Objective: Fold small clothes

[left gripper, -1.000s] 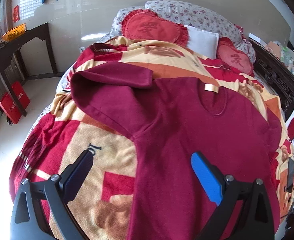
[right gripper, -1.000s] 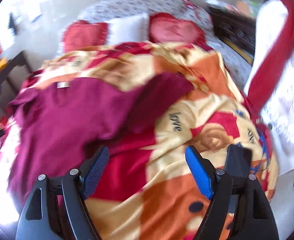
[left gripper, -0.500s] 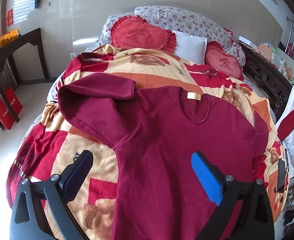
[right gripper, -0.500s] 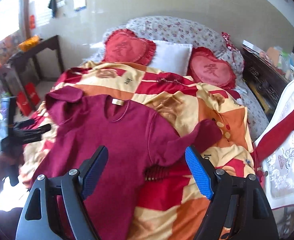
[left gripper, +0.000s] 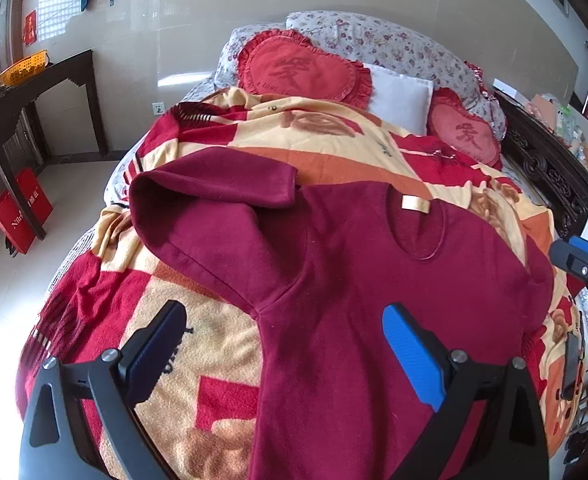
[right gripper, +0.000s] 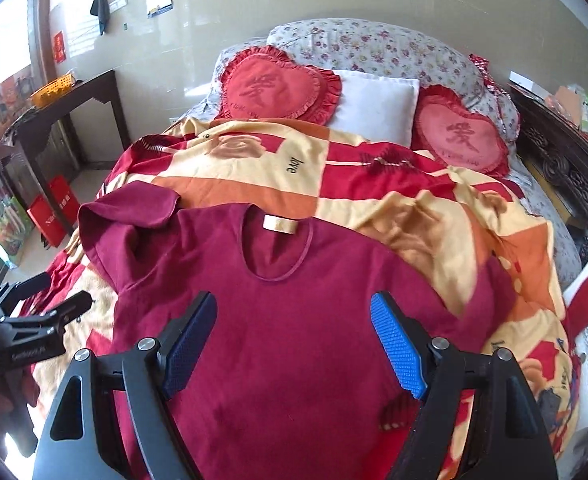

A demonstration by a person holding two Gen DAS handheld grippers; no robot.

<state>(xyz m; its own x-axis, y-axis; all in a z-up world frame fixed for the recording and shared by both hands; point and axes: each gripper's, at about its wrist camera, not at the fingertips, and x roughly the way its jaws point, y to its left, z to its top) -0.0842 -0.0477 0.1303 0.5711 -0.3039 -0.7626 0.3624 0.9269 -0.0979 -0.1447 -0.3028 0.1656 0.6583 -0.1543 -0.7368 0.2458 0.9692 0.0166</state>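
A maroon short-sleeved shirt (left gripper: pixel 374 264) lies face up on the bed, neck label (left gripper: pixel 414 203) towards the pillows. Its left sleeve (left gripper: pixel 213 200) is bunched and folded over at the shoulder. My left gripper (left gripper: pixel 283 316) hovers open above the shirt's left armpit and side, with nothing between its fingers. In the right wrist view the same shirt (right gripper: pixel 314 248) fills the middle. My right gripper (right gripper: pixel 294 304) stands open above its chest, empty. The left gripper (right gripper: pixel 53 304) shows at that view's left edge, and the right gripper (left gripper: pixel 586 268) at the left view's right edge.
A red, orange and cream blanket (right gripper: pixel 374 184) covers the bed. Two red heart cushions (right gripper: pixel 277 88) and a white pillow (right gripper: pixel 378 100) lie at the head. A dark side table (left gripper: pixel 45 80) and red bags (left gripper: pixel 21 216) stand left. A carved dark frame (left gripper: pixel 546 168) runs along the right.
My right gripper swept left from the right part of the bed to above the shirt's chest. The left gripper drew back slightly, so more of the shirt shows.
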